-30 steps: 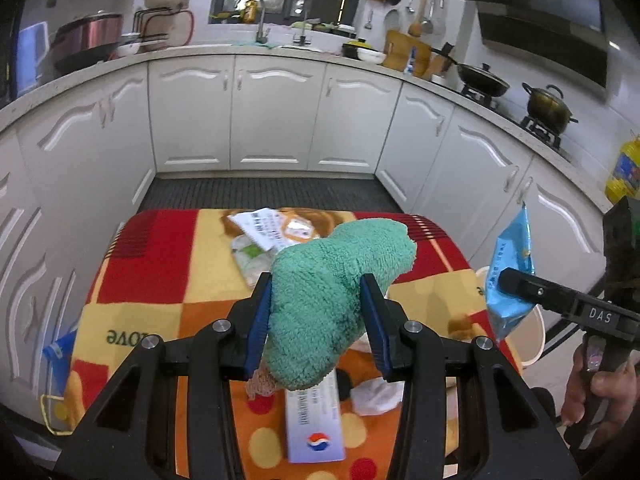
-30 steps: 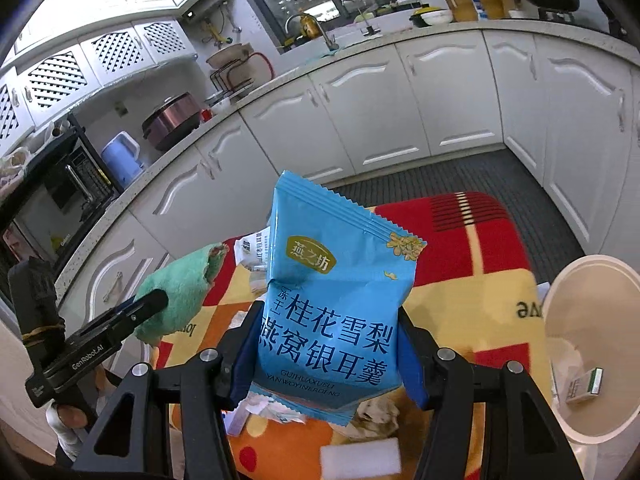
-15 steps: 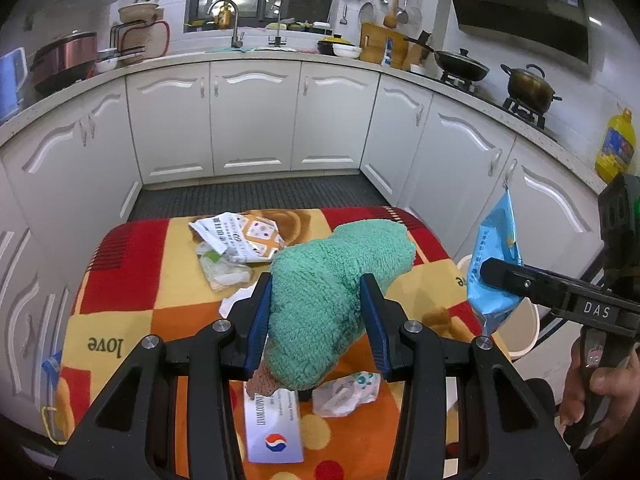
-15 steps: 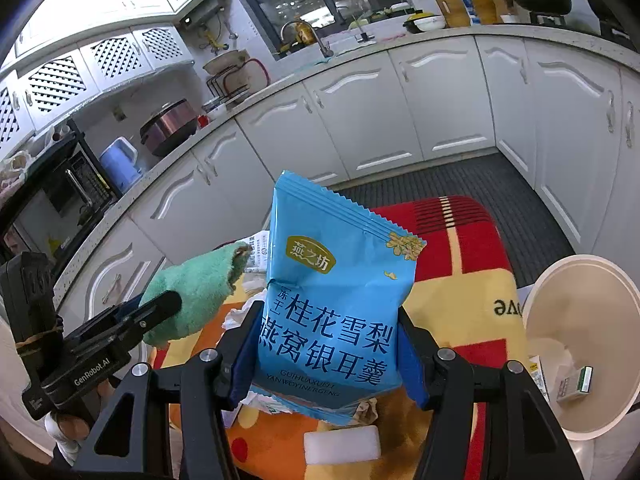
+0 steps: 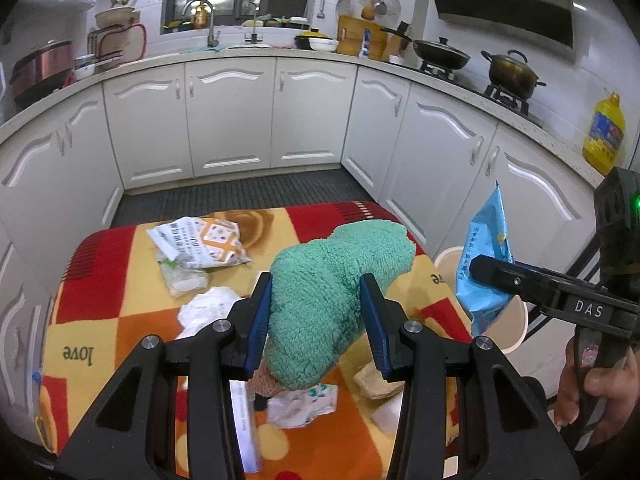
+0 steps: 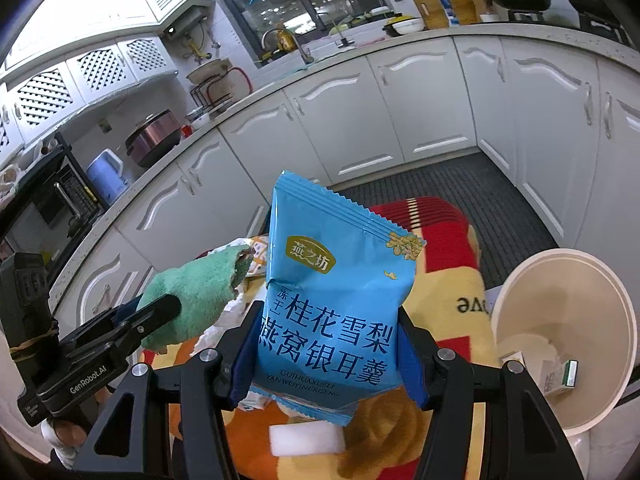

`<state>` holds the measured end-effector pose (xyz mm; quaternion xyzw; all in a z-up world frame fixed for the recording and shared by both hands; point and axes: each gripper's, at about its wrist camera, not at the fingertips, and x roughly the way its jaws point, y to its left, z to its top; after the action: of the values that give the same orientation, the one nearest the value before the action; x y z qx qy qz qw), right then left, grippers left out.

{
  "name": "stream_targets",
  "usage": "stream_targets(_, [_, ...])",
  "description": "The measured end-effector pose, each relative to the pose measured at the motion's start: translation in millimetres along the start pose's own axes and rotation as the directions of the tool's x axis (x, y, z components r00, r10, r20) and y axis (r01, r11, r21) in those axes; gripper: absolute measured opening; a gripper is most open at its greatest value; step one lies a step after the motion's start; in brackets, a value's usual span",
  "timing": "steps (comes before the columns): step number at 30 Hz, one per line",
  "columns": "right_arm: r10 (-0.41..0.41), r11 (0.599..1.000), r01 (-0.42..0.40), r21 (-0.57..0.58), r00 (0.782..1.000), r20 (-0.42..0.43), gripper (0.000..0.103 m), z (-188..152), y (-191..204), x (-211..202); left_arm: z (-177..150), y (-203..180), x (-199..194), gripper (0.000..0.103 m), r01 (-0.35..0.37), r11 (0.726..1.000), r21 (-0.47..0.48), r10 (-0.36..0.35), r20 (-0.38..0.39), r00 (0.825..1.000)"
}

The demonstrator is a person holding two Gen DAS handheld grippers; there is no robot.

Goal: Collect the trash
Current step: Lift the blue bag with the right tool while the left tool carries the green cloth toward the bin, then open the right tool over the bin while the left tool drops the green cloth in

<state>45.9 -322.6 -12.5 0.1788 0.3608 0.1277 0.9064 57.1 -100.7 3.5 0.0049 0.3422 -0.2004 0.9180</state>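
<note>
Left wrist view first: on the patterned worktop (image 5: pixel 100 312) a crumpled printed wrapper (image 5: pixel 200 240) and a wad of white tissue (image 5: pixel 208 308) are seen at the left, not yet collected. At the middle, the left tongs (image 5: pixel 316 312) are closed part-way on a green fluffy cloth (image 5: pixel 340 292), which is pinched between the blue pads and held above the worktop. More scraps lie beneath it, among them a crumpled printed paper (image 5: pixel 300 404). Further right, the right tongs (image 5: pixel 496 276) are seen from the side, gripping a blue snack packet (image 5: pixel 486 268) over the rim of a cream bin (image 5: pixel 512 332).

In the right wrist view the same blue snack packet is clamped upright between the part-open pads, with the bin to the right and small cartons (image 6: pixel 560 376) already inside it.

The step in hand is judged to be the carrying of the packet to the bin. For the next move, the packet must be brought fully over the bin's mouth and the right tongs opened so that it drops clear of the rim.
</note>
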Motion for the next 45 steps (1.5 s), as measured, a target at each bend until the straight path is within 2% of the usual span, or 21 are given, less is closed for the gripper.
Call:
stream_targets(13, [-0.057, 0.996, 0.056, 0.065, 0.998, 0.013, 0.058, -1.9, -47.0, -13.8, 5.3, -46.6, 27.7, 0.041, 0.051, 0.998, 0.047, -0.049, -0.035, 0.998])
stream_targets(21, [-0.154, 0.985, 0.152, 0.083, 0.988, 0.013, 0.058, -4.2, -87.2, -22.2, 10.9, -85.4, 50.1, 0.041, 0.1, 0.992, 0.073, -0.095, -0.067, 0.993])
stream_targets(28, [-0.215, 0.963, 0.214, 0.162, 0.977, -0.012, 0.059, -12.1, -136.5, -26.4, 15.3, -123.6, 80.3, 0.041, 0.138, 0.986, 0.092, -0.126, -0.127, 0.984])
stream_targets(36, [-0.288, 0.935, 0.294, 0.199, 0.956, -0.06, 0.059, -20.1, -178.1, -20.2, 13.9, -160.9, 116.7, 0.041, 0.148, 0.983, 0.106, -0.126, -0.196, 0.973])
stream_targets(41, [-0.345, 0.912, 0.358, 0.199, 0.934, -0.097, 0.062, -25.0, -198.3, -10.2, 9.5, -175.0, 137.9, 0.042, 0.151, 0.984, 0.093, -0.125, -0.234, 0.964])
stream_targets(44, [-0.372, 0.896, 0.39, 0.211, 0.921, -0.121, 0.064, -27.0, -211.1, -7.6, 5.9, -180.4, 151.1, 0.042, 0.191, 0.979, 0.074, -0.165, -0.263, 0.951])
stream_targets(45, [-0.371, 0.894, 0.391, 0.221, 0.92, -0.126, 0.069, -27.7, -214.4, -7.8, 4.8, -181.4, 154.7, 0.043, 0.203, 0.977, 0.068, -0.177, -0.277, 0.944])
